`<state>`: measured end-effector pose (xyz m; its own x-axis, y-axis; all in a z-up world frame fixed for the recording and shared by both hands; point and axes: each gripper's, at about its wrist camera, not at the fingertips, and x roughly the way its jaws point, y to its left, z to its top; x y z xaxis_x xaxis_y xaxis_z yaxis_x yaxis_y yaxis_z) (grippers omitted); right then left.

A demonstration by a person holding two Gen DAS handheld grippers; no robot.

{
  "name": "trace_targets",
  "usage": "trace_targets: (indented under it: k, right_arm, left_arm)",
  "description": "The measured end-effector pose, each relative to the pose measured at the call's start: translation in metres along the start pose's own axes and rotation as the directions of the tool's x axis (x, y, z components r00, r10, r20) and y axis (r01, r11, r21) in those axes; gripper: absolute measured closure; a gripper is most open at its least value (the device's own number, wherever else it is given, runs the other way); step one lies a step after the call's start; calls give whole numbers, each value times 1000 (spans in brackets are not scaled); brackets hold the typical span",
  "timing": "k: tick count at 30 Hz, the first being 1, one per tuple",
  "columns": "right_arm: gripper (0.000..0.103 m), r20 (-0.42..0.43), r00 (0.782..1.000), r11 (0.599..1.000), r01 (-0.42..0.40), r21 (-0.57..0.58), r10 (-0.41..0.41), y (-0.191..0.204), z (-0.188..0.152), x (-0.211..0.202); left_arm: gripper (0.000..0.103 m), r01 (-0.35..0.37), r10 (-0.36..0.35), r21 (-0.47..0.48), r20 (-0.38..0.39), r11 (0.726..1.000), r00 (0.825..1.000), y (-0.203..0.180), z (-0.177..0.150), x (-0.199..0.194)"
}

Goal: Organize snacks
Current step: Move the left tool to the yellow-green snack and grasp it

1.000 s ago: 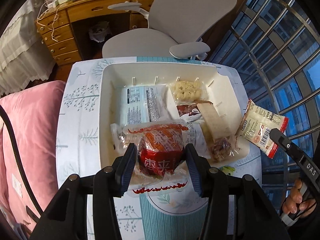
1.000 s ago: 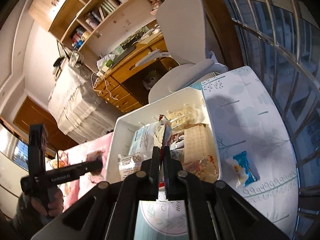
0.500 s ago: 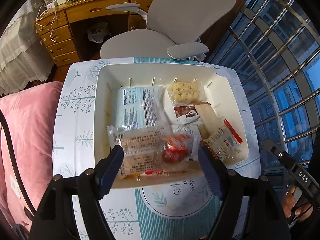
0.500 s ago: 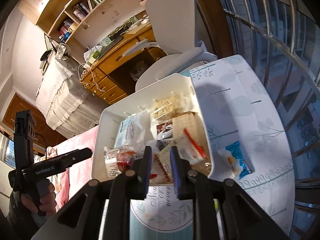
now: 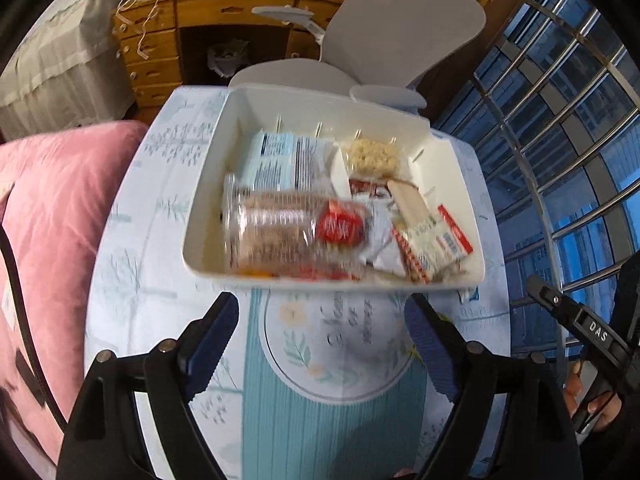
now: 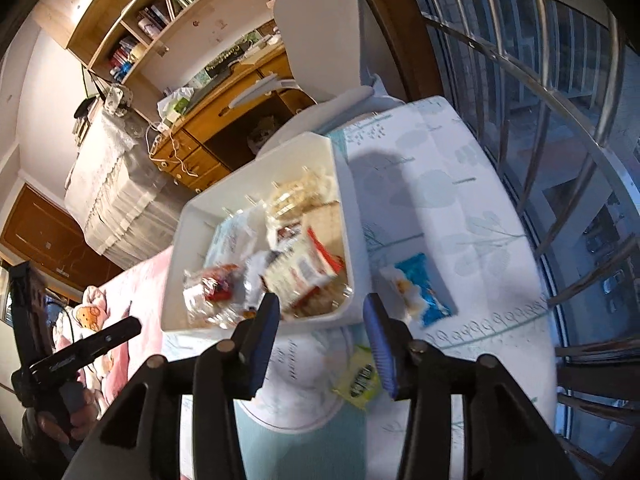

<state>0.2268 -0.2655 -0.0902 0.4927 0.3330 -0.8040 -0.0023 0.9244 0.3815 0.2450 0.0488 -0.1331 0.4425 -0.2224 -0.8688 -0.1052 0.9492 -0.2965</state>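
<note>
A white bin [image 5: 200, 248] on the round table holds several snacks. Among them are a clear-wrapped snack with a red centre [image 5: 296, 232], a red-and-white packet [image 5: 432, 240], a pale blue packet [image 5: 280, 160] and a puffed rice cake [image 5: 374, 156]. My left gripper [image 5: 322, 320] hangs over the tablecloth just short of the bin's near wall, its jaws opening with nothing between them. My right gripper [image 6: 322, 308] sits at the bin's [image 6: 348, 216] near right corner, jaws also opening and empty. On the cloth lie a blue packet [image 6: 424, 288] and a yellow-green packet [image 6: 358, 380].
A grey office chair [image 5: 384, 40] and a wooden desk [image 5: 160, 40] stand behind the table. Pink bedding [image 5: 48, 240] lies along the left. Metal window bars [image 6: 540, 120] curve close on the right. A person's hand [image 5: 592, 400] grips the right tool's handle.
The left gripper let go of the clear-wrapped red snack, which now lies in the bin, and drew back. The right gripper released the red-and-white packet into the bin, opened and drew back.
</note>
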Motion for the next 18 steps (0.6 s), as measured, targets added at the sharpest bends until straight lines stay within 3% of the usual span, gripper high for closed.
trace_targets:
  k: [8,18]
  right_arm:
    - [52,-19,999,997,45,-56,-46,-39,-9,10]
    - [46,-66,994,985,72,-159,-84,-65,0,45]
  left_arm:
    - [17,-7,7,-11,-58,1000,998,-31,-41,29]
    - [17,-2,16,101,-146,995,989,-90,-44,87]
